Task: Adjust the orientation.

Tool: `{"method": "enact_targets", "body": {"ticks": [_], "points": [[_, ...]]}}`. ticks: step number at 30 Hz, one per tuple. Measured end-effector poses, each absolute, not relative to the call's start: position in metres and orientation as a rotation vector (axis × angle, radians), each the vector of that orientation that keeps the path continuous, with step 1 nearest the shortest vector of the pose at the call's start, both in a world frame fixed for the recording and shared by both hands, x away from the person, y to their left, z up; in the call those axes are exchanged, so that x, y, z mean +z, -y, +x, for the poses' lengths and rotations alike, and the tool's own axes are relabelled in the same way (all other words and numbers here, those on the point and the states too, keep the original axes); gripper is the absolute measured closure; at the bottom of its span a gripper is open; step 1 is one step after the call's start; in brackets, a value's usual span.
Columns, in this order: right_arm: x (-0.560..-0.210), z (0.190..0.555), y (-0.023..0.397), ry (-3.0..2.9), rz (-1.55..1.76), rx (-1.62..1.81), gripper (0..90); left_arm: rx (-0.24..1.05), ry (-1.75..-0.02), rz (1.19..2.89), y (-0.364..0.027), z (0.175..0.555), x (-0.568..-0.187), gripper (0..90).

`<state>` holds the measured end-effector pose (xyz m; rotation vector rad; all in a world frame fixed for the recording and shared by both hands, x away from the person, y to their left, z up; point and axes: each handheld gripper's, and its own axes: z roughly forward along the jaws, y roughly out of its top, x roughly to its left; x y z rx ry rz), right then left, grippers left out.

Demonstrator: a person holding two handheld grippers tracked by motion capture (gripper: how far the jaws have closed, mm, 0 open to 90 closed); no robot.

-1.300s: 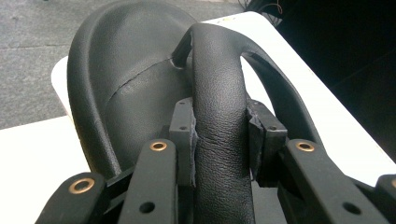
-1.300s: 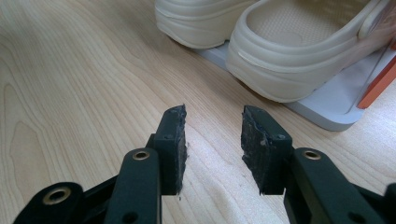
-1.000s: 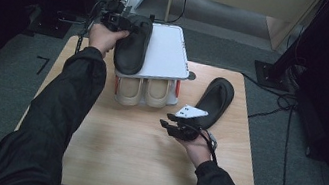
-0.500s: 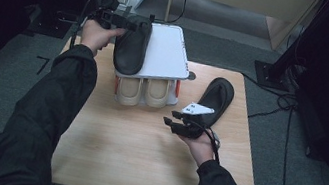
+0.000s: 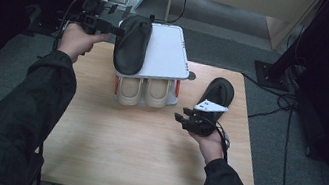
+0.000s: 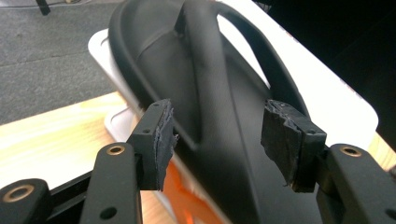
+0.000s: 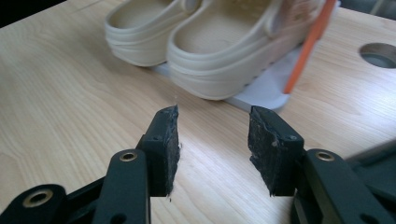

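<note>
Left arm: a dark sleeve is seen reaching forward along the table's left edge in the high view, the hand raised at the far left corner.
Left gripper (image 5: 112, 27): it is held level, just left of the black sandal on the rack; its jaws have just been opening and are seen spread in the left gripper view (image 6: 217, 135), with nothing pinched and the pads clear of the sandal.
Black sandal on the rack (image 5: 131, 43): it is laid on the white top shelf (image 5: 166, 52), at the shelf's left edge, with its near end hanging over the front.
Rack: two levels are counted, the white top shelf and a lower level joined by orange posts (image 7: 308, 44).
Beige clogs (image 5: 143, 90): two are counted, set side by side on the lower level, heels toward the person.
Right arm: the forearm is brought in from the bottom right, the hand low over the wooden table (image 5: 132, 153).
Right gripper (image 5: 183, 120): its jaws have just been opening; they are seen apart (image 7: 212, 147) with bare wood between them.
Second black sandal (image 5: 218, 94): it is laid flat on the table, right of the rack, just beyond the right gripper.
Black sandals: two are counted.
Left gripper view: the sandal's strap (image 6: 205, 70) is shown close.
Right gripper view: a round hole (image 7: 379, 54) in the tabletop is shown beside the rack.
</note>
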<state>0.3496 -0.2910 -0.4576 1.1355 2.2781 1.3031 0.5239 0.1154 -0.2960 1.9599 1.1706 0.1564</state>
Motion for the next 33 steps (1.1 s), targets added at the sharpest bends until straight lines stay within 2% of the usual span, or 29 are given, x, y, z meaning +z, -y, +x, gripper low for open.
{"method": "enact_targets", "body": {"ticks": [10,22,33], "points": [[-0.462,0.36,0.32,-2.214,1.216,1.247,58.0,0.174,-1.141,1.955,-0.134,0.495,-0.308,43.9],[-0.47,0.372,0.333,-2.176,1.316,1.206,64.3,0.186,-1.129,1.955,-0.144,0.467,-0.336,44.5],[-0.485,0.385,0.334,-2.153,1.366,1.116,56.8,0.182,-1.106,1.979,-0.148,0.448,-0.353,44.9]]}}
